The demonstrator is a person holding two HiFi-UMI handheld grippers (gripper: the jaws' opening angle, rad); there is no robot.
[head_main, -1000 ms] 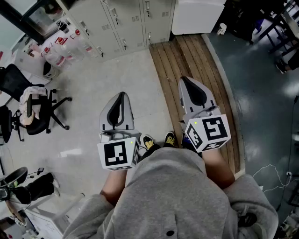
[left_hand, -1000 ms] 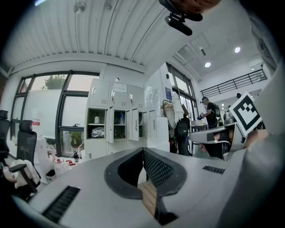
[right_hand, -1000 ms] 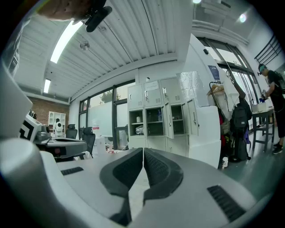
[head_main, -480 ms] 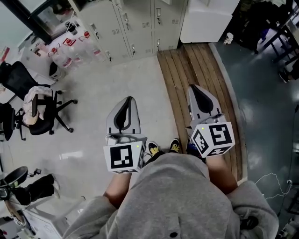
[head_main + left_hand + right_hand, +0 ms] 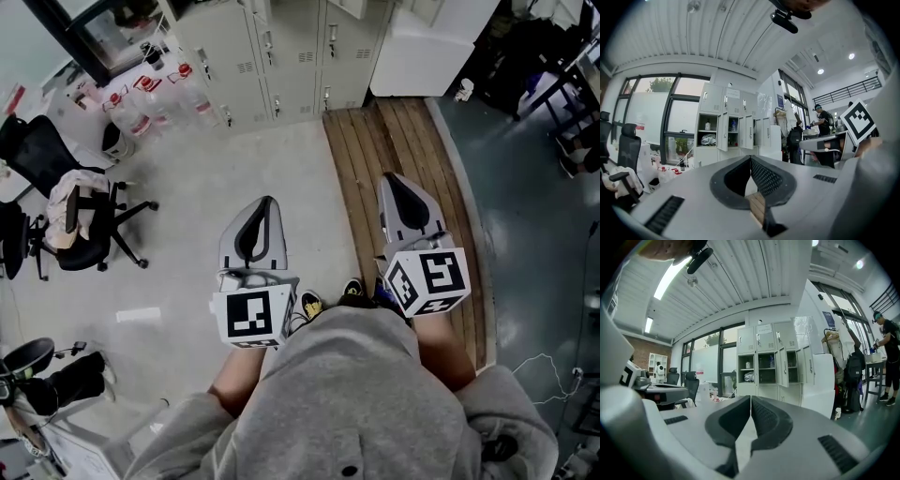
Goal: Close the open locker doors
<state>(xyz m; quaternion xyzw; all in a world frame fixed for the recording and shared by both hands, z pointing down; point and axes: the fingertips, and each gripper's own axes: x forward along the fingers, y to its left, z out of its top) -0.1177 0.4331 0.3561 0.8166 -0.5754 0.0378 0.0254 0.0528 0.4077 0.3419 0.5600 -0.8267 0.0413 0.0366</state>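
Note:
A bank of pale grey lockers (image 5: 281, 56) stands ahead at the far end of the floor. In the left gripper view the lockers (image 5: 712, 126) show open shelves with two doors (image 5: 723, 132) swung out. The right gripper view shows the same lockers (image 5: 759, 363) with an open door (image 5: 780, 367) hanging outward. My left gripper (image 5: 266, 202) and right gripper (image 5: 389, 178) are held side by side at waist height, pointing level at the lockers from well back. Both are shut with nothing between the fingers.
A black office chair (image 5: 80, 225) with clothes on it stands at the left. Water bottles (image 5: 155, 94) sit by the lockers' left end. A white cabinet (image 5: 422, 47) stands right of the lockers beyond a wooden floor strip (image 5: 403, 141). A person (image 5: 887, 357) works far right.
The lockers have slid lower and closer in the head view as I walk toward them. Both grippers travel along, still shut and side by side.

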